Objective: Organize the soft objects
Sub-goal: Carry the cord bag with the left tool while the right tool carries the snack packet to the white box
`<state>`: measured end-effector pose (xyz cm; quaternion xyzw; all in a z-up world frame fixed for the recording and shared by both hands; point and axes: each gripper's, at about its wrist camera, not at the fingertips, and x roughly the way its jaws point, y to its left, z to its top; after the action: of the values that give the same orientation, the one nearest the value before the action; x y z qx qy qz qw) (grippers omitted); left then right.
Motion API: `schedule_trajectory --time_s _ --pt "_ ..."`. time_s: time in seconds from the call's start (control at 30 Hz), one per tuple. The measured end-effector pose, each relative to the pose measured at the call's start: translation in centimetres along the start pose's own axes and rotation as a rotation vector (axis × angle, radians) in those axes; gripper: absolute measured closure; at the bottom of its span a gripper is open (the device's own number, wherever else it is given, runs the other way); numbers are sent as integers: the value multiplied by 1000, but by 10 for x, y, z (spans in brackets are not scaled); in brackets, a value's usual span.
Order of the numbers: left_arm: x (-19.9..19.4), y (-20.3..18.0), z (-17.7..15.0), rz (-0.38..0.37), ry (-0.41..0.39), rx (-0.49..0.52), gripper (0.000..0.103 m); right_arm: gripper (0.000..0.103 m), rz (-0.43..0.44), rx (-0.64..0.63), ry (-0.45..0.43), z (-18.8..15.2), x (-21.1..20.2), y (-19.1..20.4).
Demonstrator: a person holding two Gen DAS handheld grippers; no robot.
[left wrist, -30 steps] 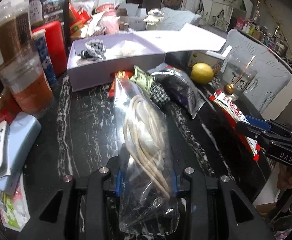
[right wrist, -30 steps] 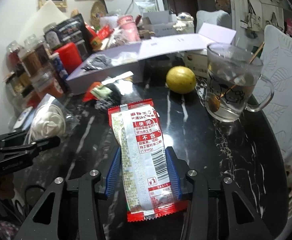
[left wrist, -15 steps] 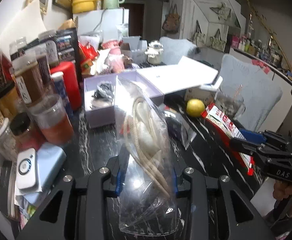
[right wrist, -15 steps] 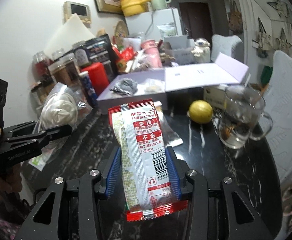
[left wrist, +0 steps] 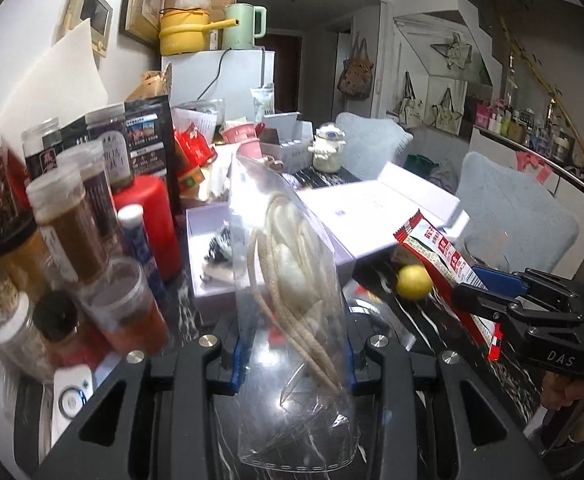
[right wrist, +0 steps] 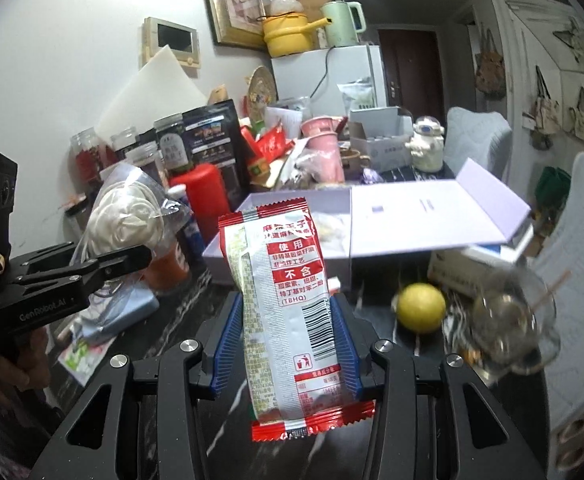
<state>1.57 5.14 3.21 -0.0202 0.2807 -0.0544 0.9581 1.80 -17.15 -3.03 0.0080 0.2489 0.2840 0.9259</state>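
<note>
My left gripper (left wrist: 292,354) is shut on a clear plastic bag (left wrist: 288,280) that holds a white cloth item with beige cords, lifted above the dark marble table (left wrist: 415,320). In the right wrist view the same bag (right wrist: 128,212) shows at the left, in the left gripper (right wrist: 140,254). My right gripper (right wrist: 286,340) is shut on a red and silver snack packet (right wrist: 284,280), held upright over the table. The left wrist view shows that packet (left wrist: 439,248) and the right gripper (left wrist: 487,284) at the right. An open lilac box (left wrist: 200,240) lies just beyond both, with small cloth pieces inside.
Jars and a red canister (left wrist: 152,216) crowd the left. A lemon (right wrist: 420,307) and a glass mug (right wrist: 507,320) sit right of the packet. The box's open lid (right wrist: 431,212) stretches right. A pale blue device (right wrist: 120,312) lies at the table's left edge.
Both grippers have risen off the table with their loads and tilted up, so the box and the shelf behind now show further down in each view. Grips are unchanged.
</note>
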Motion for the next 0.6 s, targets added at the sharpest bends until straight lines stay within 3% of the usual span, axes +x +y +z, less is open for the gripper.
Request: schedule_trajectory --time_s 0.6 --pt "79 45 80 37 -78 -2 68 60 -2 -90 -41 93 88 -19"
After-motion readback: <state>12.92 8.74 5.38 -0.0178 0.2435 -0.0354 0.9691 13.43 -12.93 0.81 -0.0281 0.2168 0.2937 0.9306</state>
